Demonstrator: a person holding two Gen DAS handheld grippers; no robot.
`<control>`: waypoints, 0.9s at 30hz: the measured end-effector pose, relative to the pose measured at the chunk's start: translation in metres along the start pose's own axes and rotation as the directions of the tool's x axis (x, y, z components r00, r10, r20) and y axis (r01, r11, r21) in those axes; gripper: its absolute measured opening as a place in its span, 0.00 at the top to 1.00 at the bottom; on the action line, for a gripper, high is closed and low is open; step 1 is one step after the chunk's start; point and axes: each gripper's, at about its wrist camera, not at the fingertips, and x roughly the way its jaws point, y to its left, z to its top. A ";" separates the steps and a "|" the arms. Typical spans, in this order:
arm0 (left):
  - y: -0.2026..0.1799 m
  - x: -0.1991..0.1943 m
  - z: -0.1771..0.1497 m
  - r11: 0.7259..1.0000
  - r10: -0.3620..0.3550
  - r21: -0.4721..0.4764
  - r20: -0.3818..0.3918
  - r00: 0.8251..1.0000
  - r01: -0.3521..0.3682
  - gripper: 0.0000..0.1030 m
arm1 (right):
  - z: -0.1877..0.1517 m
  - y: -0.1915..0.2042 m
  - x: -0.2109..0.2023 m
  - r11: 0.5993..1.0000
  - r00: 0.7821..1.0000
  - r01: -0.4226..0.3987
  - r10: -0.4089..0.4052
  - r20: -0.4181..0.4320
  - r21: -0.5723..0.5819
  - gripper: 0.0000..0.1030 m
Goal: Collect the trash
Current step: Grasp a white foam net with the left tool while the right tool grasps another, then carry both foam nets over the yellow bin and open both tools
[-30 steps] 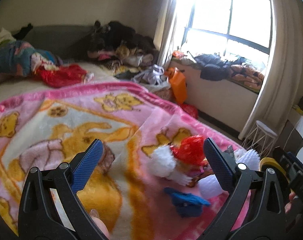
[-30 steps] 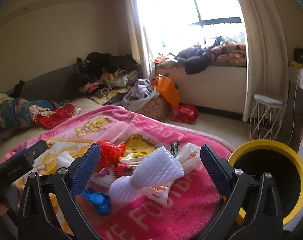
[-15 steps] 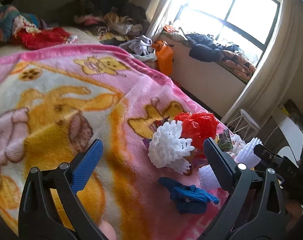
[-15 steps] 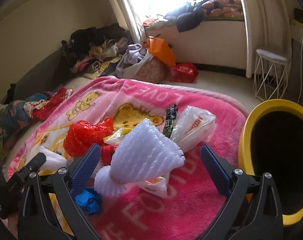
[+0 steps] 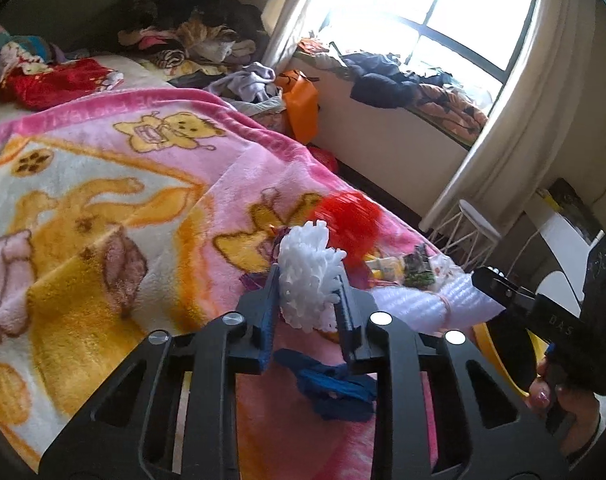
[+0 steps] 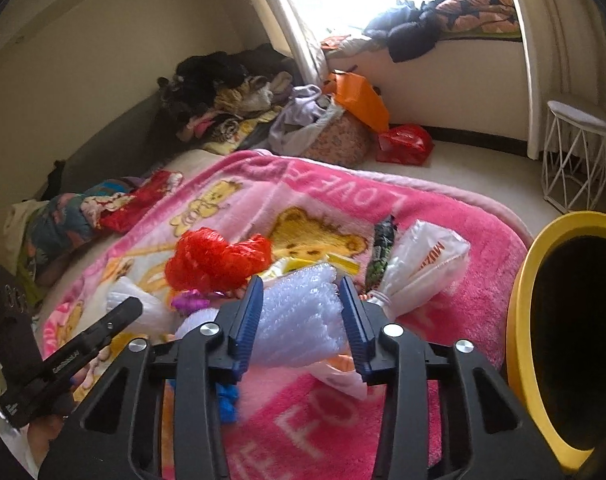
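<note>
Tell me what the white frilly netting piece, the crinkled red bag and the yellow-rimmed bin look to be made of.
White frilly netting piece: likely soft foam mesh, matte, with open cut loops.
Crinkled red bag: thin plastic film, glossy, with sharp creases that catch light.
Yellow-rimmed bin: probably hard plastic, with a smooth even rim; metal cannot be ruled out.

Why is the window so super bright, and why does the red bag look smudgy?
Left wrist view: daylight washes the window out to white, the red bag is smeared by blur, and the curtain bows from the fisheye lens. Right wrist view: the same glare on the window, but the red bag looks sharper.
</note>
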 end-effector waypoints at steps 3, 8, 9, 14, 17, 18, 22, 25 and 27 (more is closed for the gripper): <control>-0.012 -0.007 0.005 1.000 -0.006 0.029 -0.009 1.000 0.006 0.85 | 0.007 0.004 -0.012 1.000 1.000 -0.007 0.007 0.026 -0.021 0.67; -0.031 -0.014 0.010 0.998 -0.034 0.053 -0.025 0.999 0.036 0.86 | 0.017 -0.001 -0.040 0.999 0.994 0.031 -0.026 0.110 -0.040 0.70; -0.033 -0.014 0.010 0.998 -0.039 0.052 -0.028 0.999 0.040 0.86 | 0.019 -0.003 -0.044 0.998 0.992 0.041 -0.036 0.124 -0.038 0.70; -0.051 -0.017 0.010 0.995 -0.073 0.063 -0.030 0.997 0.075 0.86 | 0.027 -0.022 -0.063 0.996 0.979 0.085 -0.082 0.186 -0.009 0.71; -0.062 -0.019 0.012 0.993 -0.093 0.077 -0.022 0.995 0.094 0.86 | 0.029 -0.035 -0.069 0.995 0.973 0.103 -0.104 0.204 0.017 0.71; -0.067 -0.020 0.013 0.991 -0.099 0.083 -0.019 0.995 0.100 0.86 | 0.029 -0.039 -0.072 0.994 0.971 0.109 -0.112 0.211 0.024 0.71; -0.084 -0.021 0.017 0.987 -0.118 0.105 -0.006 0.993 0.118 0.86 | 0.031 -0.055 -0.085 0.989 0.960 0.136 -0.145 0.239 0.052 0.71; -0.096 -0.020 0.019 0.984 -0.140 0.115 0.000 0.990 0.139 0.86 | 0.031 -0.065 -0.094 0.985 0.952 0.156 -0.168 0.256 0.068 0.71; -0.106 -0.018 0.020 0.980 -0.155 0.127 0.001 0.988 0.154 0.86 | 0.032 -0.071 -0.100 0.982 0.946 0.170 -0.185 0.267 0.080 0.71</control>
